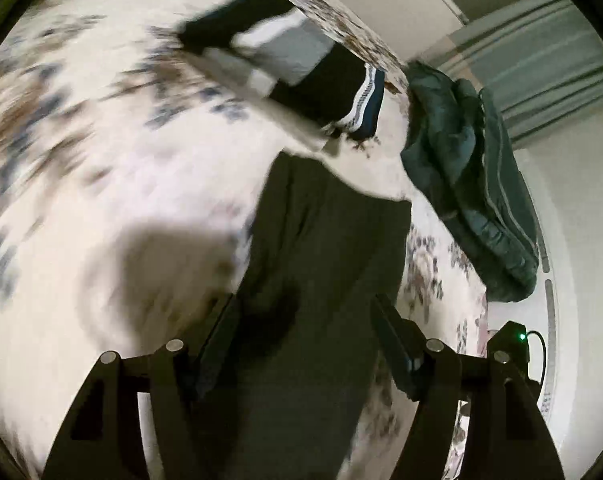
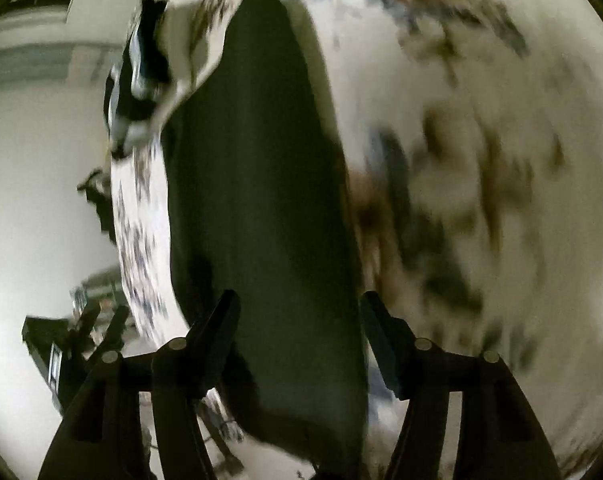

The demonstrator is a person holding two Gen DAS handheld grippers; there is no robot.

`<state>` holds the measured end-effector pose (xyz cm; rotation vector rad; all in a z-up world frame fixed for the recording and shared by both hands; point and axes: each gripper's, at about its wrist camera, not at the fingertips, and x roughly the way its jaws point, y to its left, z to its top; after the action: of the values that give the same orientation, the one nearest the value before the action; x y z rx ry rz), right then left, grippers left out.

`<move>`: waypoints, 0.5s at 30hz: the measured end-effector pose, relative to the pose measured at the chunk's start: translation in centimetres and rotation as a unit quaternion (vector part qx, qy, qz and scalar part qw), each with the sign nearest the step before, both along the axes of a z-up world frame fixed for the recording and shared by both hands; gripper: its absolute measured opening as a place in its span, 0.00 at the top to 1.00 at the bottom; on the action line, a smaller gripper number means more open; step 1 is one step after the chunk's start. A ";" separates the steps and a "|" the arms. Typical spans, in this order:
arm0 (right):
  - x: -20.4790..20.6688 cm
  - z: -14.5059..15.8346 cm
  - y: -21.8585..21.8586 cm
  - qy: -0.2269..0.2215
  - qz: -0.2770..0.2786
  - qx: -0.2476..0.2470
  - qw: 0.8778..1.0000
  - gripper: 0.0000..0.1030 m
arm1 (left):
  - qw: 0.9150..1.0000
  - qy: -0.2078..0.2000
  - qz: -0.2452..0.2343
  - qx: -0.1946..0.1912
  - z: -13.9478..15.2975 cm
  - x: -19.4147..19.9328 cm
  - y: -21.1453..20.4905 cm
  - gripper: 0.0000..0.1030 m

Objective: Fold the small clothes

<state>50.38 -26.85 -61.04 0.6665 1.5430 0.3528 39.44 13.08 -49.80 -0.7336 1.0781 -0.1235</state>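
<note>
both grippers (image 1: 303,312) (image 2: 299,310) angled downward, jaws apart

Striped garment (image 1: 301,64) ahead; teal pile (image 1: 469,184) beside

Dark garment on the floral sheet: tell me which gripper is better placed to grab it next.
Either, roughly. The dark garment lies long under the open left gripper and the open right gripper alike; blur hides any finer difference.

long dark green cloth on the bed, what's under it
The long dark green cloth lies flat on the white floral bedsheet, which shows along both its sides. Its far end tucks under a white garment. Anything beneath the cloth itself is covered.
</note>
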 end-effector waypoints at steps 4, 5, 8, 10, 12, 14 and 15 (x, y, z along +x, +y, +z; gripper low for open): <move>5.9 -2.3 -1.0 -0.004 -0.034 0.011 0.999 0.36 | 0.998 0.012 -0.051 -0.019 -4.1 9.0 -0.4 0.36; 6.9 -2.7 -0.7 -0.004 -0.043 0.015 0.999 0.36 | 0.997 0.020 -0.070 -0.022 -5.4 11.1 -0.8 0.36; 10.0 -4.1 0.7 -0.001 -0.068 0.020 0.998 0.34 | 0.993 0.035 -0.110 -0.007 -8.2 15.1 -1.8 0.39; 11.3 -5.2 1.8 0.007 -0.078 0.016 0.997 0.34 | 0.992 0.032 -0.125 0.002 -8.8 15.8 -2.1 0.96; 12.2 -5.9 3.9 0.012 -0.082 0.007 0.997 0.34 | 0.991 0.029 -0.127 0.008 -8.8 16.1 -1.6 0.97; 12.6 -6.3 4.7 0.009 -0.084 -0.012 0.996 0.53 | 0.991 0.011 -0.132 0.007 -8.1 16.0 -0.9 0.97; 12.7 -6.2 4.8 0.002 -0.083 -0.030 0.996 0.64 | 0.990 0.006 -0.140 0.006 -7.8 16.0 -0.6 0.97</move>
<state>63.12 -22.04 -67.20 0.7427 1.4855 0.1795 55.47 12.48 -57.58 -0.5691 1.1891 -0.3529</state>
